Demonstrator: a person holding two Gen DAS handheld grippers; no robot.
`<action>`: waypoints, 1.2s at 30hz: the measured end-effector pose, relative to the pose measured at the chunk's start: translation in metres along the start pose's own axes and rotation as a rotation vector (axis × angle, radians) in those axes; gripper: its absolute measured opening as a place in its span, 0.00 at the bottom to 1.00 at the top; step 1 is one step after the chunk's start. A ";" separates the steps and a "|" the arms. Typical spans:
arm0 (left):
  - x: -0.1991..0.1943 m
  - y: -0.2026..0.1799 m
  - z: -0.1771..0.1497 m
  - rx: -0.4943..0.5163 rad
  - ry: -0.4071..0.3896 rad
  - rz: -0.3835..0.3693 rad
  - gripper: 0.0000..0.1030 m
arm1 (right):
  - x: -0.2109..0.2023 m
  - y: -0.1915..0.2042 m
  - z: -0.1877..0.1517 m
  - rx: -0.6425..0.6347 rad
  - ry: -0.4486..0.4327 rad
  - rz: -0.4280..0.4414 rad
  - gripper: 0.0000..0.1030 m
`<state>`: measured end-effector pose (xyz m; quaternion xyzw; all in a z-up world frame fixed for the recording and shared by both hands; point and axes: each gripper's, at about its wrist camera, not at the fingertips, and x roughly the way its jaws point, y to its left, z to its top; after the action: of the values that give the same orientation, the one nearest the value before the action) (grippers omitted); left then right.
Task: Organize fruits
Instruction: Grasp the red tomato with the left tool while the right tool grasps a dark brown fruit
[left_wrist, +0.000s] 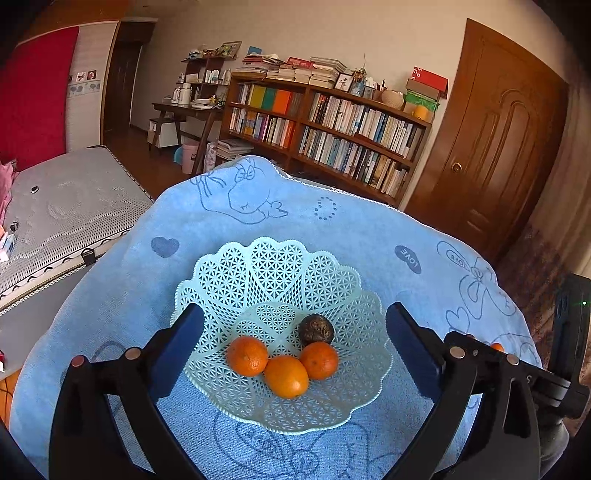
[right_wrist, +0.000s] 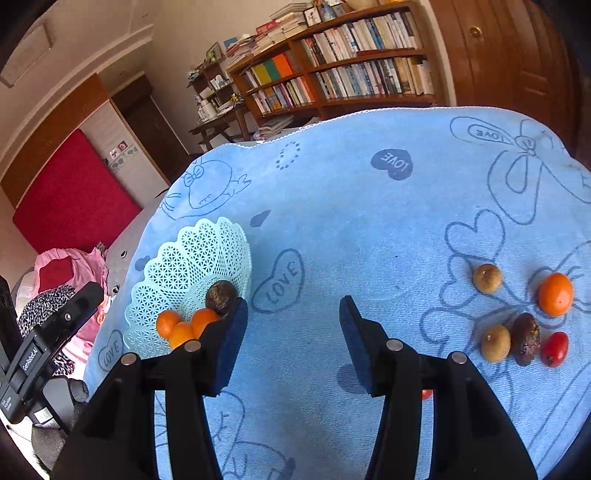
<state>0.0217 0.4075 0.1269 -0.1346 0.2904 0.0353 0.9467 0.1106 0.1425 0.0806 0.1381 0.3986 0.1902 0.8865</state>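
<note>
A pale green lattice basket (left_wrist: 284, 266) (right_wrist: 207, 251) sits on the blue towel (left_wrist: 332, 229) (right_wrist: 369, 229). Inside lie three oranges (left_wrist: 286, 376) (right_wrist: 181, 334) and a dark wrinkled fruit (left_wrist: 316, 329) (right_wrist: 221, 296). My left gripper (left_wrist: 295, 341) hangs open above the basket, fingers either side of the fruit, holding nothing. My right gripper (right_wrist: 291, 332) is open over bare towel, right of the basket. Loose on the towel at the right lie an orange (right_wrist: 555, 294), two brown round fruits (right_wrist: 487, 278) (right_wrist: 495, 342), a dark wrinkled fruit (right_wrist: 526, 343) and a red tomato (right_wrist: 554, 348).
A bed (left_wrist: 70, 214) stands left of the towel-covered table. A bookshelf (left_wrist: 325, 125) and a wooden door (left_wrist: 495, 140) line the far wall. Pink clothes (right_wrist: 70, 273) lie at the left. The other gripper's body (right_wrist: 40, 354) shows at the left edge.
</note>
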 end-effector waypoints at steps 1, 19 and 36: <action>0.001 -0.002 -0.001 0.004 0.003 -0.003 0.97 | -0.003 -0.006 0.001 0.013 -0.005 -0.003 0.51; 0.011 -0.036 -0.021 0.097 0.054 -0.045 0.97 | -0.059 -0.120 -0.019 0.272 -0.051 -0.065 0.56; 0.015 -0.064 -0.038 0.176 0.095 -0.082 0.97 | -0.035 -0.155 -0.036 0.446 0.006 -0.081 0.56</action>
<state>0.0228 0.3352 0.1033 -0.0641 0.3310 -0.0357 0.9408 0.0966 -0.0077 0.0188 0.3137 0.4385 0.0619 0.8399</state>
